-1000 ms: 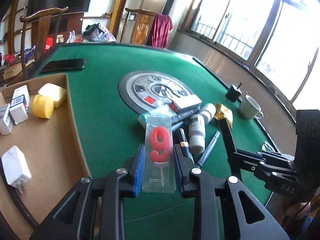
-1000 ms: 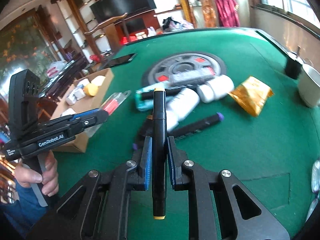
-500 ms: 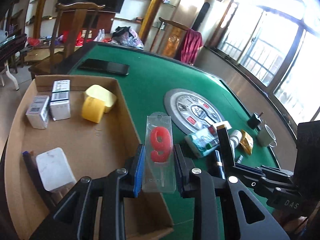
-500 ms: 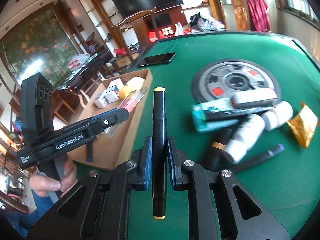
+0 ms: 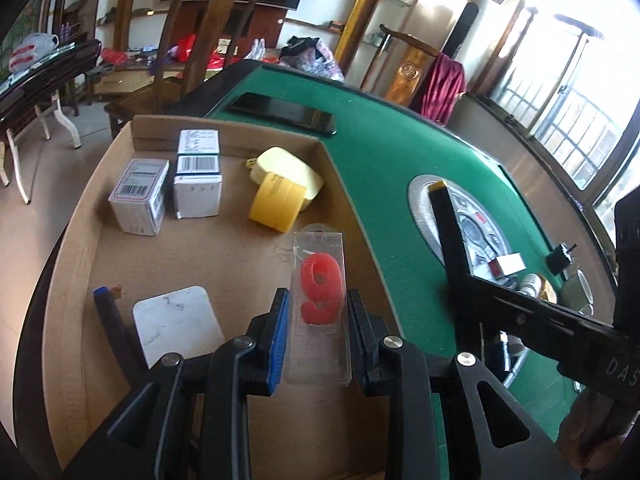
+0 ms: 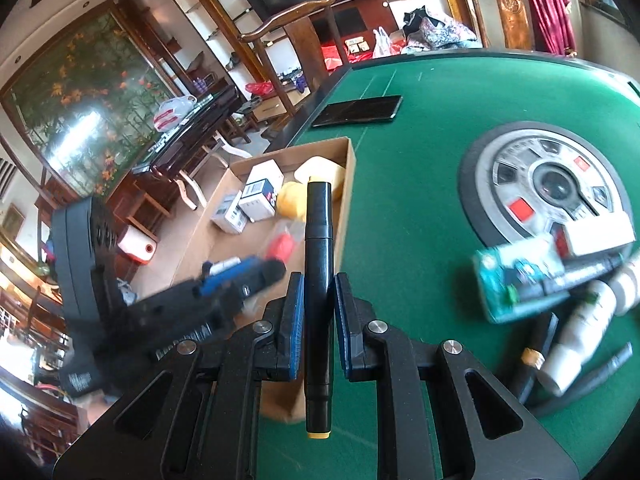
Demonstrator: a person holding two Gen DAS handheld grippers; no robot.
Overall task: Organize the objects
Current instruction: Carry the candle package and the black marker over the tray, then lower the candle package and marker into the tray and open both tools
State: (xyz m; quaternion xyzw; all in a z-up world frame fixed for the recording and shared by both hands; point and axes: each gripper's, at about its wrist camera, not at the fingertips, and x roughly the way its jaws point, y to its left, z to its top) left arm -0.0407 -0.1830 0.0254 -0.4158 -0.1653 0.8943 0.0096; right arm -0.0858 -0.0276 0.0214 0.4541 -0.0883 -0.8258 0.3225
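My left gripper (image 5: 319, 320) is shut on a clear packet with a red number 9 candle (image 5: 320, 292) and holds it above the cardboard tray (image 5: 100, 216). The tray holds two white boxes (image 5: 140, 196), yellow tape (image 5: 276, 204), a white charger (image 5: 176, 328) and a blue-capped pen (image 5: 112, 320). My right gripper (image 6: 318, 312) is shut on a black marker with yellow ends (image 6: 318, 264), over the green felt beside the tray's right wall (image 6: 348, 184). The right gripper with its marker shows in the left wrist view (image 5: 452, 248).
A black phone (image 5: 284, 114) lies on the green table (image 5: 400, 160) behind the tray. A grey round disc (image 6: 548, 184) sits mid-table. Beside it lie a teal box (image 6: 516, 280), white bottles (image 6: 576, 336) and dark pens (image 6: 592, 376). A wooden chair (image 5: 192, 40) stands behind.
Both grippers have moved left, away from the pile of objects. The left gripper with the candle now hangs over the tray. The right gripper with the marker has come up beside the tray.
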